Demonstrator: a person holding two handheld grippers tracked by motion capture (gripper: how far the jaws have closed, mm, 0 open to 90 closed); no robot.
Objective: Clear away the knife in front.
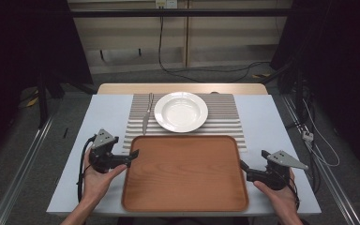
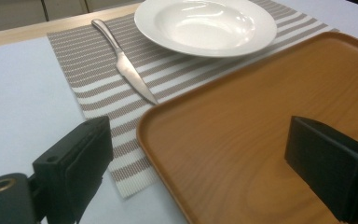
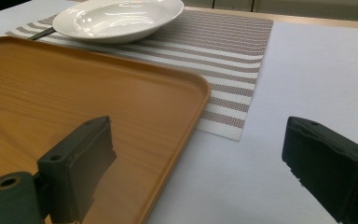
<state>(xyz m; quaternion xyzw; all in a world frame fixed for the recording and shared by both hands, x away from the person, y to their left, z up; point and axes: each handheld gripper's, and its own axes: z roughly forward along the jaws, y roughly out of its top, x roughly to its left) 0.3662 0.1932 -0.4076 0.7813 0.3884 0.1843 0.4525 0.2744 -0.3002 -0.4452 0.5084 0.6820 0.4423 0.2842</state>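
Both sets of jaws stand apart and grip nothing. The left gripper (image 1: pixel 133 153) sits at the lower left of the high view, its jaws straddling the left rim of the wooden tray (image 1: pixel 185 173); in the left gripper view one jaw is over the tray (image 2: pixel 270 121) floor and the other outside it, above the bench (image 2: pixel 14 102). The right gripper (image 1: pixel 242 165) sits at the lower right of the high view, its jaws straddling the tray's right rim in the same way; in the right gripper view one jaw is over the tray (image 3: pixel 74 88) and the other over bare bench (image 3: pixel 317 74). The tray lies flat in the lower centre of the high view, its far edge overlapping the striped placemat (image 1: pixel 225 117). Beyond it, in the upper centre, stand a white plate (image 1: pixel 181 111) and, to the plate's left, a knife (image 1: pixel 147 112), its tip close to the tray's far left corner. Risks, as judged: if one gripper closes before the other, the tray may pivot and nudge the knife. A shallow bite on the thin rim may slip on lifting. An uneven lift would tilt the tray and drag the placemat, shifting the plate.
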